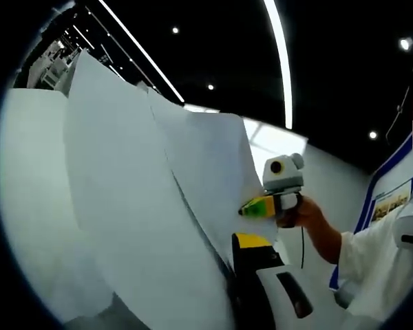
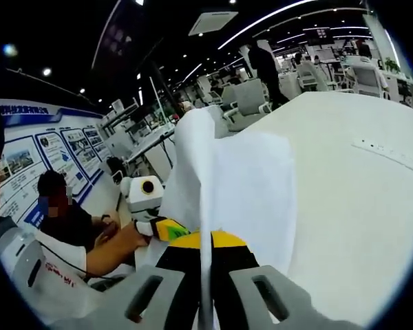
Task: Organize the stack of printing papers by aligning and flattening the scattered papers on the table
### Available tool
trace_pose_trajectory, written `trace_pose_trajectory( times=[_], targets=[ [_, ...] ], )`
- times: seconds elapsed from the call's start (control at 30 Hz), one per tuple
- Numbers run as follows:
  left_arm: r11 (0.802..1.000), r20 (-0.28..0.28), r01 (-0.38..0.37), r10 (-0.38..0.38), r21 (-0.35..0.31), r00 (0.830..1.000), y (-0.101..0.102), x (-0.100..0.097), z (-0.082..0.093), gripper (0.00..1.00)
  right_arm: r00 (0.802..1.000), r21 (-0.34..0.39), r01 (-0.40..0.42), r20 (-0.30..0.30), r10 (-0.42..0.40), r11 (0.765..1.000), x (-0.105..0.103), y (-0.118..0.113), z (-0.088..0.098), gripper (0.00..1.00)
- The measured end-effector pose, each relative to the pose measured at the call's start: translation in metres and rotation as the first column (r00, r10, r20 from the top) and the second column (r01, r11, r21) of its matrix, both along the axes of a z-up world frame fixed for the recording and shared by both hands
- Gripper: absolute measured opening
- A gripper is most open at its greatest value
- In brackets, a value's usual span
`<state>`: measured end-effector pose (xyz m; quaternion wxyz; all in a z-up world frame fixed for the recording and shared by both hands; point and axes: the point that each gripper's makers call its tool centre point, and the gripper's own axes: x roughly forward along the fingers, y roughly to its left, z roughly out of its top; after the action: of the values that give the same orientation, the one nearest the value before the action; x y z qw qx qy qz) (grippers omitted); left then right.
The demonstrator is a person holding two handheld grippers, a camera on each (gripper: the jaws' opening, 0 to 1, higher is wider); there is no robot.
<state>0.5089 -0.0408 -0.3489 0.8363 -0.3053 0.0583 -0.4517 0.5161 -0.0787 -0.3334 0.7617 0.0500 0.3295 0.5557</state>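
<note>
Both grippers' jaws clamp the papers edge-on (sheets upright).

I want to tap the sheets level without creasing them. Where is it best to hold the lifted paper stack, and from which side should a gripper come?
Probably at the side edges, one gripper from each side, as now: the paper stack stands upright and fanned, so its flat faces bend easily. The right gripper is shut on one edge, and the left gripper meets the opposite edge.

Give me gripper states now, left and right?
Left gripper: shut on the paper sheets, lifted off the table.
Right gripper: shut on the same sheets' edge.
</note>
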Motion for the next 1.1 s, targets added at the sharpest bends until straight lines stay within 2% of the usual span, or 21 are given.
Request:
trace_pose_trajectory(
  times=[0.4,0.9,1.1],
  targets=[
    [1.000,0.009,0.002,-0.002,0.002,1.000,-0.005,-0.006,0.002,0.17,1.000,0.022,0.010,0.014,-0.011,1.000,0.000,-0.005,0.010,0.00],
    [1.000,0.009,0.007,-0.007,-0.001,1.000,-0.011,-0.011,0.004,0.19,1.000,0.031,-0.029,0.008,0.029,0.999,-0.008,0.010,0.007,0.00],
    [1.000,0.007,0.007,-0.006,-0.003,1.000,-0.006,-0.005,0.002,0.19,0.999,0.044,-0.043,0.004,0.043,0.998,-0.010,0.018,0.008,0.00]
  ],
)
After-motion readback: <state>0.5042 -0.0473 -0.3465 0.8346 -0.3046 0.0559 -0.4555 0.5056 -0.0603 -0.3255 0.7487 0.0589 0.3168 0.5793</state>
